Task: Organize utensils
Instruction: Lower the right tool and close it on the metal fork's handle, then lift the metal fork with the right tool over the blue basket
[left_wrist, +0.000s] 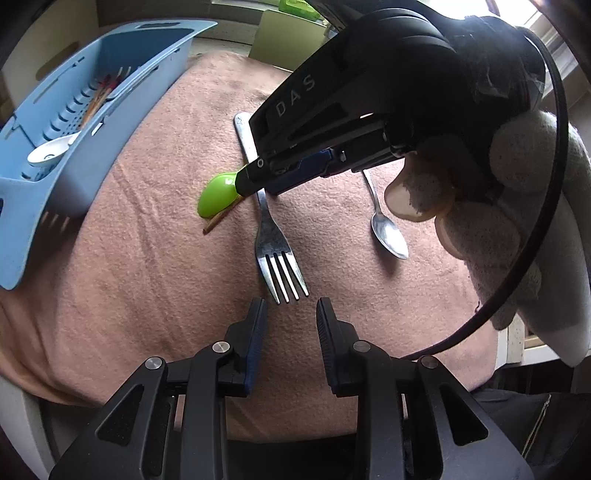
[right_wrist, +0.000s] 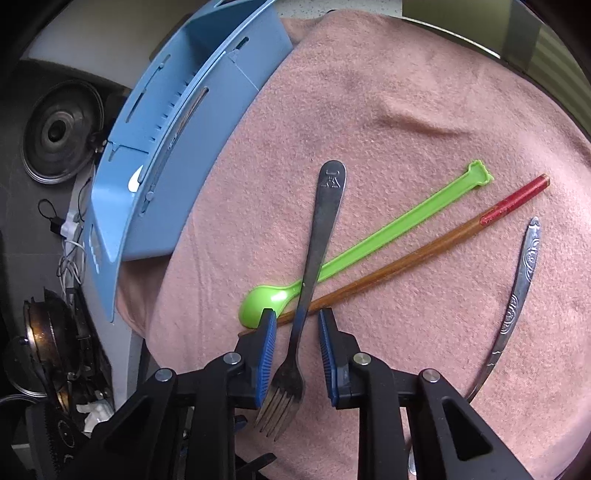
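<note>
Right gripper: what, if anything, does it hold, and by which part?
Nothing yet. The right gripper is open, its fingers straddling the metal fork at its neck without touching.

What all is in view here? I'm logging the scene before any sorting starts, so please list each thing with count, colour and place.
fork: 1, silver, on the cloth, lying across the green spoon and chopstick
green spoon: 1, lime green, on the cloth under the fork
chopstick: 1, brown with red end, beside the green spoon
metal spoon: 1, silver, on the cloth, apart from the fork
organizer tray: 1, blue, at the cloth's edge
white spoon: 1, white, in the tray
cloth: 1, pink, covering the surface
left gripper: open, near the fork tines
right gripper: open, straddling the fork neck
</note>
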